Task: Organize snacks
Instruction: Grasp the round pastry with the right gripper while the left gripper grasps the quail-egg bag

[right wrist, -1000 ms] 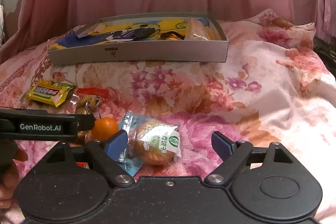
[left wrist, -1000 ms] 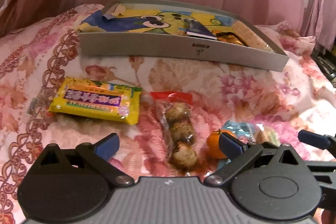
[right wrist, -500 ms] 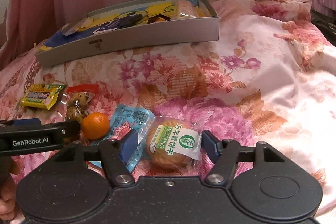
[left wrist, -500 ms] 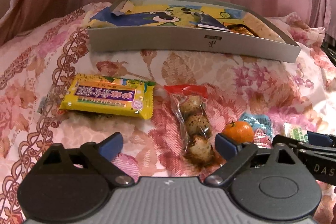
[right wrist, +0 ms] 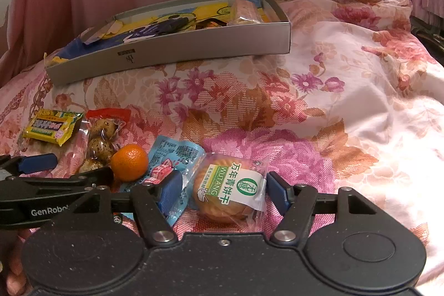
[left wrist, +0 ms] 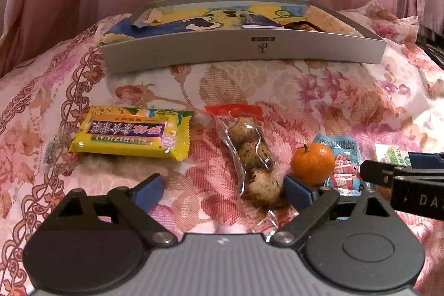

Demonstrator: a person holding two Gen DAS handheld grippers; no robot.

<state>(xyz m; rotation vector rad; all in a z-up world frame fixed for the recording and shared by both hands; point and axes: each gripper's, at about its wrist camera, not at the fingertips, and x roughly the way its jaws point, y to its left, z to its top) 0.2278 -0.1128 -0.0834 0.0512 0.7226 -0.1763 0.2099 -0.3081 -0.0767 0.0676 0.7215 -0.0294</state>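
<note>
A round biscuit pack [right wrist: 230, 192] with a green and white label lies between the fingers of my right gripper [right wrist: 224, 190]. Its jaws stand narrow on either side of the pack, with a small gap on the left, so it is open. Its left finger [right wrist: 170, 192] rests over a blue packet [right wrist: 177, 154]. My left gripper [left wrist: 223, 190] is open and low over the bedspread. A clear pack of quail eggs [left wrist: 249, 154] lies just inside its right finger [left wrist: 298, 192]. Beyond that finger sits a small orange [left wrist: 312, 162]. A yellow snack bar [left wrist: 130, 132] lies farther left.
A shallow grey box [left wrist: 249, 49] stands at the back on the floral bedspread [right wrist: 347, 107] and holds several snacks on a cartoon liner. Pink curtains hang behind it. My right gripper's arm [left wrist: 402, 176] crosses the right edge of the left wrist view.
My right gripper's jaws have narrowed around the biscuit pack since a second ago. The left gripper has drawn back a little, so the eggs and orange sit farther from it.
</note>
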